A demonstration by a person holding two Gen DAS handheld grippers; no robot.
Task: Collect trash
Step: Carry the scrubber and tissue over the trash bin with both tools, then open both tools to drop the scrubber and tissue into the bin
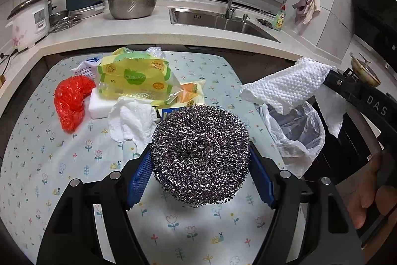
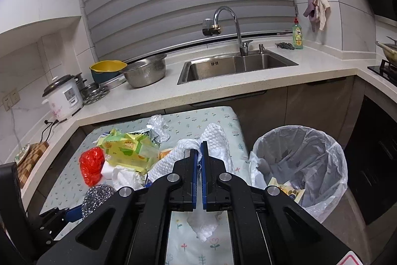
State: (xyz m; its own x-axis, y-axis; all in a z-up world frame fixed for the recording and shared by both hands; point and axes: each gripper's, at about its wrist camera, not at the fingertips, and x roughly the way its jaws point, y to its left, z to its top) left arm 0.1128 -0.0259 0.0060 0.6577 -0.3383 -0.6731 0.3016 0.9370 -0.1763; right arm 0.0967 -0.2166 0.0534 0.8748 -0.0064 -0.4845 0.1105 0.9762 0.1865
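My left gripper (image 1: pixel 201 160) is shut on a steel wool scourer (image 1: pixel 200 155), held just above the flowered table (image 1: pixel 62 178); the scourer also shows in the right wrist view (image 2: pixel 95 198). My right gripper (image 2: pixel 200 153) is shut on a white paper towel (image 2: pixel 215 140), which hangs near the table's right edge; the towel also shows in the left wrist view (image 1: pixel 285 86). A bin lined with a clear bag (image 2: pixel 301 163) stands right of the table and holds some trash. More trash lies on the table: a red plastic bag (image 1: pixel 70 101), yellow-green wrapper (image 1: pixel 134 78), white sponge (image 1: pixel 98 103), crumpled tissue (image 1: pixel 131 121).
A kitchen counter (image 2: pixel 223 93) runs behind the table with a sink (image 2: pixel 235 66), faucet, steel colander (image 2: pixel 145 71), yellow bowl and rice cooker (image 2: pixel 64 97). A stove with a pan (image 2: pixel 388 51) is at the right. The bin also shows in the left wrist view (image 1: pixel 295 135).
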